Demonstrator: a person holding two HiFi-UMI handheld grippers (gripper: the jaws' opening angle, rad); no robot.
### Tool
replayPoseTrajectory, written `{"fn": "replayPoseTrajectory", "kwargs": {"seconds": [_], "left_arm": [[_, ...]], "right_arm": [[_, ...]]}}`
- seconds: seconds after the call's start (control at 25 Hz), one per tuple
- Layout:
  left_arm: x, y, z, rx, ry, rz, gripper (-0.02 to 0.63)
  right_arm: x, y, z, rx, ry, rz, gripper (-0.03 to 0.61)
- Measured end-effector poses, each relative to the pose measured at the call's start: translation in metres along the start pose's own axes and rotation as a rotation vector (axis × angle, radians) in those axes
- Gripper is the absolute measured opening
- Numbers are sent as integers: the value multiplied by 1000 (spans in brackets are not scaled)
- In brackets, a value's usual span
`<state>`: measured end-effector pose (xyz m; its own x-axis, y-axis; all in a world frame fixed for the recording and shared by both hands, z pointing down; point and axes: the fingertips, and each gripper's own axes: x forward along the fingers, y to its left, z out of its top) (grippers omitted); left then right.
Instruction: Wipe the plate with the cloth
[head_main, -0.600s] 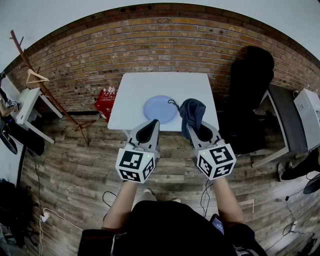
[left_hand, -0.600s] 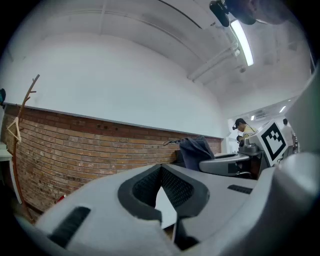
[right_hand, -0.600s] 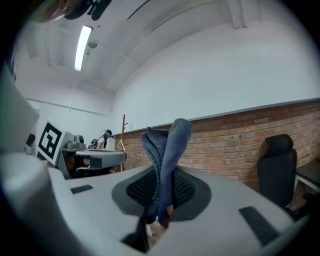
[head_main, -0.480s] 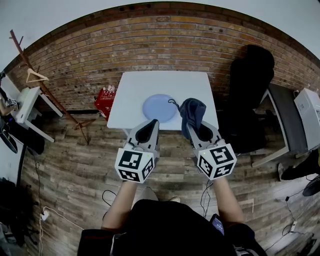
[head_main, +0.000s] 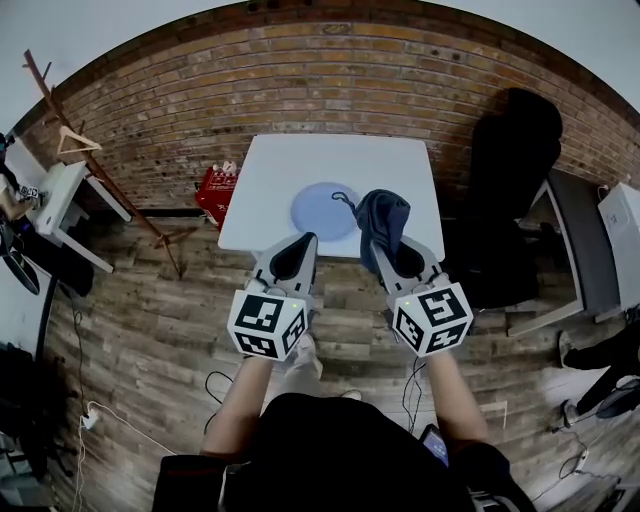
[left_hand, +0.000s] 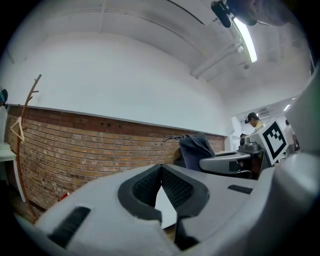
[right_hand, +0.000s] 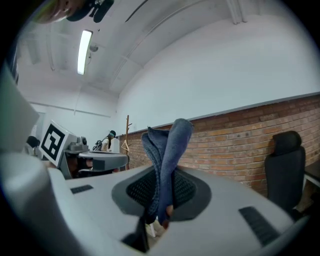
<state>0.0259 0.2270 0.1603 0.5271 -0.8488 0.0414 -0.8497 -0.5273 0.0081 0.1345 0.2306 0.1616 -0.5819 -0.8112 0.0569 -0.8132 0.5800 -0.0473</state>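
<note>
Round pale-blue plate (head_main: 322, 212) on white table (head_main: 300, 160). Right tongs (head_main: 384, 248) clamp dark-blue cloth (head_main: 385, 216) beside plate. Left tongs (head_main: 301, 246) closed, empty, near plate.

The place is an indoor workroom of the office or lab type. The lower wall is bare brick (head_main: 330, 80) with white plaster above, and the floor (head_main: 150, 330) is wood plank. A white surface (head_main: 300, 160) stands against the brick. A black office chair (head_main: 510, 190) and a side desk (head_main: 575, 240) stand to the right. A coat stand (head_main: 100, 165) and a red crate (head_main: 215, 195) stand to the left. Loose cables (head_main: 90, 420) run over the floor. A tube light (right_hand: 84, 50) hangs from the ceiling.
</note>
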Motion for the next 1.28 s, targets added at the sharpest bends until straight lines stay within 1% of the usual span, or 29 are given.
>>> {"fn": "replayPoseTrajectory", "kwargs": {"seconds": [0.44, 0.72, 1.28], "left_arm": [[44, 47, -3, -21, 3, -8, 17], [82, 91, -6, -35, 15, -13, 17], [152, 174, 1, -44, 38, -67, 17]], "right_arm": [[60, -21, 3, -10, 15, -3, 63], [113, -37, 2, -8, 32, -4, 63], [214, -63, 16, 7, 40, -43, 63]]}}
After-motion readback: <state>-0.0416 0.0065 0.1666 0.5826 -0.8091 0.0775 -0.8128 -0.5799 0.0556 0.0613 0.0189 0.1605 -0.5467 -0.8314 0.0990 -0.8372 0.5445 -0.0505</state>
